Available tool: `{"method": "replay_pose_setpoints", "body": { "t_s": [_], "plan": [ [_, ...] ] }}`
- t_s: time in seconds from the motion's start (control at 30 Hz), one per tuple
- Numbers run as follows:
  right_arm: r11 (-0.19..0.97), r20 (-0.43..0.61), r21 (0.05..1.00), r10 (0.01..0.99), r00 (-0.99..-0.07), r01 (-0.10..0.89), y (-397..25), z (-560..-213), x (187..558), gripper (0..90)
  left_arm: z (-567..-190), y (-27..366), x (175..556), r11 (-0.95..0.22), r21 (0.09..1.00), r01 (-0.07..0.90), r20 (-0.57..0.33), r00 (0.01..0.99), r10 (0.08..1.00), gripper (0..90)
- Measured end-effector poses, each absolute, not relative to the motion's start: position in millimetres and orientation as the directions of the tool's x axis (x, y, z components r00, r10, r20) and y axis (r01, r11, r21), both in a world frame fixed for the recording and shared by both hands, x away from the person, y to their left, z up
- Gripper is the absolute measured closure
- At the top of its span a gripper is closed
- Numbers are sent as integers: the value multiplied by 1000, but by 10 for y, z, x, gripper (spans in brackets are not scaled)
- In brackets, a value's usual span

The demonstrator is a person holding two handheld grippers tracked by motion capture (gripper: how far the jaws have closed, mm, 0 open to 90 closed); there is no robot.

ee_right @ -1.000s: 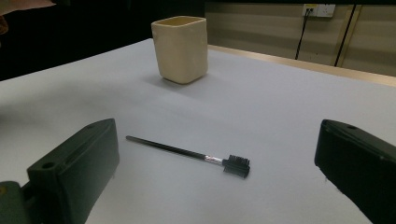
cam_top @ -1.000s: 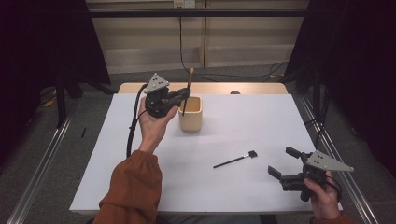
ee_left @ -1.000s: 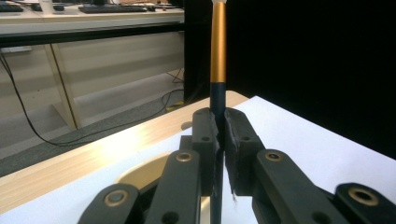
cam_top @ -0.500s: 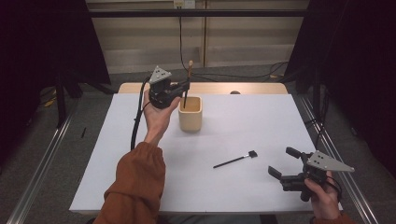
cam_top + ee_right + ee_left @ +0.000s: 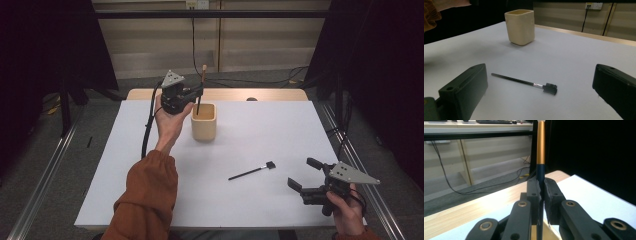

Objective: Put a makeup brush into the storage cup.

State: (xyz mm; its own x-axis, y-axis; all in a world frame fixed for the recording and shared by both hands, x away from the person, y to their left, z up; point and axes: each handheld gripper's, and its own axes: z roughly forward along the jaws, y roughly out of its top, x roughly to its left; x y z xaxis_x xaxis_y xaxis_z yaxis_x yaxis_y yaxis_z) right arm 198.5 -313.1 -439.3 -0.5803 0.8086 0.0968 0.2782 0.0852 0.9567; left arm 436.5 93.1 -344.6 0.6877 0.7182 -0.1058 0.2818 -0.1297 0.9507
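Between the pressed-together jaws of the left claw (image 5: 196, 95) stands a thin brush (image 5: 200, 88), held upright, with its gold band and pale tip above the jaws and its dark lower end going down into the mouth of the cream cup (image 5: 204, 121) directly below the claw. From the left gripper view the jaws pinch the dark part of the brush handle (image 5: 540, 167) just under the gold band, and the handle looks straight, not tilted. The step in hand seems to be putting this brush into the cup, so I think the good way is to keep the handle vertical, lower the claw a little more until the lower end is well inside the walls, and only then let the jaws spread; if the brush is released while it is high, it could tip the rim or fall out on the white table (image 5: 280, 130). The right claw (image 5: 309, 176) is wide spread and pinches nothing; it waits near the table edge. Just ahead of it and a little to its left lies a second brush (image 5: 524, 82) with a small black comb head, flat on the table, well apart from the cup (image 5: 520, 26) farther ahead.
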Motion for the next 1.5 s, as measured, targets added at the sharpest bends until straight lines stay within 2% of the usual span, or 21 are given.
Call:
{"method": "replay_pose_setpoints", "body": {
  "t_s": [1.5],
  "plan": [
    [81,99,957,810,-578,279,-3136,-4394,1969,0,-3878,896,4422,-147,930,338,-139,691,709,835]
  ]
}}
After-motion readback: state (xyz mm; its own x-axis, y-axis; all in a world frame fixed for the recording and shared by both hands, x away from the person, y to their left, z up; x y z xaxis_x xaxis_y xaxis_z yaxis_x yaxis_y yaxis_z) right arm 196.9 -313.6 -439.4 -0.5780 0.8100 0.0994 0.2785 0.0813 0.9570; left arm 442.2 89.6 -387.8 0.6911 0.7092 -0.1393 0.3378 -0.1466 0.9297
